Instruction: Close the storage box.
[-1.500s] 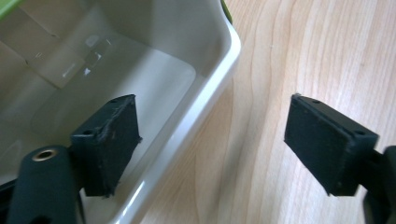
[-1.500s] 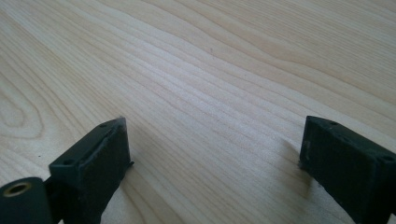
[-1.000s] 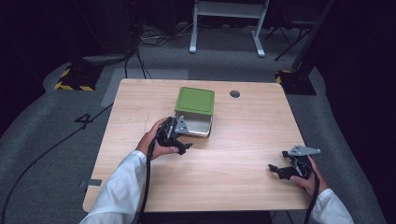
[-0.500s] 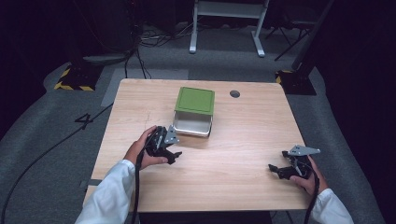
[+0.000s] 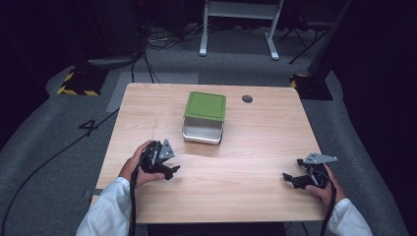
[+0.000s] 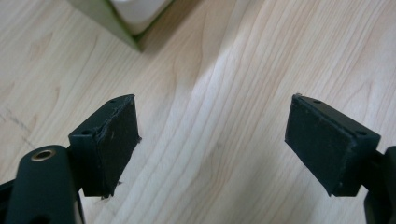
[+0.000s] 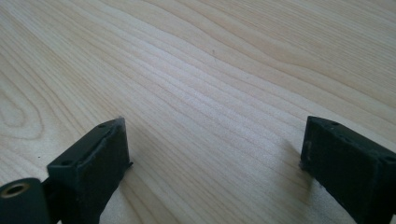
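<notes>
The jaws of the left gripper (image 6: 212, 147) are held wide apart over bare table (image 5: 255, 147), nothing between them; those of the right gripper (image 7: 215, 168) likewise. The green-lidded box (image 5: 204, 117) is seen ahead of the left jaws, far nearer that hand, well apart from the right gripper.

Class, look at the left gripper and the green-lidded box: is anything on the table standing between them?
Nothing visible does. Bare wooden table lies between the left gripper and the green-lidded box; its jaws stand open and empty.

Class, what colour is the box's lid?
Green; the lid shows best in the high view.
</notes>
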`<state>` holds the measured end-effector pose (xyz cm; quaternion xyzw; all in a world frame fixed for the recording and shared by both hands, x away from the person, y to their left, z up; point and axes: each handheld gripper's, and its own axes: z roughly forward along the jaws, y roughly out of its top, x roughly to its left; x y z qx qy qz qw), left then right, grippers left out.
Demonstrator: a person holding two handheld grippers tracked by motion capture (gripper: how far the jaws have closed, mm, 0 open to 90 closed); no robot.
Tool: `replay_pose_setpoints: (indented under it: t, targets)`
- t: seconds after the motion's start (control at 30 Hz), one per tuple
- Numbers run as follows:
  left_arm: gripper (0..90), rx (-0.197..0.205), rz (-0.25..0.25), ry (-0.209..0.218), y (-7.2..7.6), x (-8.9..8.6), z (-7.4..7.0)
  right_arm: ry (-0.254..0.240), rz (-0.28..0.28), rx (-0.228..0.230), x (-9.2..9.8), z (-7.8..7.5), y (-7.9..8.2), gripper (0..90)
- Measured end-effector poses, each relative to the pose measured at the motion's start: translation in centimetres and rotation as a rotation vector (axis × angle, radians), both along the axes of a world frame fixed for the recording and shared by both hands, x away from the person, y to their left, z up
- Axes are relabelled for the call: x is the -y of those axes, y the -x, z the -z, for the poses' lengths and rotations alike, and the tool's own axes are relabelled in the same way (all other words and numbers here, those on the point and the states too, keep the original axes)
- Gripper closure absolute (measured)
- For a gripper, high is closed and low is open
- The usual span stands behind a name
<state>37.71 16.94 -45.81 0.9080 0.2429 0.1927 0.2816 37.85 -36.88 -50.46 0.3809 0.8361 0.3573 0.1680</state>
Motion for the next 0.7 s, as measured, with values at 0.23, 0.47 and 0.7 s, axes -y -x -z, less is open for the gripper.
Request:
replay_pose_setpoints:
  t: [0.23, 0.47, 0.7]
  targets:
    - [17.8, -0.032, -0.056, 0.045, 1.0, -2.4, 1.0, 0.000, -0.001, 0.000, 0.0, 0.0, 0.0, 7.5]
    - [17.8, -0.056, -0.101, 0.082, 1.3, -3.8, 1.8, 0.000, -0.001, 0.000, 0.0, 0.0, 0.0, 7.5]
    - [18.4, -0.077, -0.154, 0.094, 1.4, -4.9, 3.4, -0.001, -0.002, 0.000, 0.0, 0.0, 0.0, 7.5]
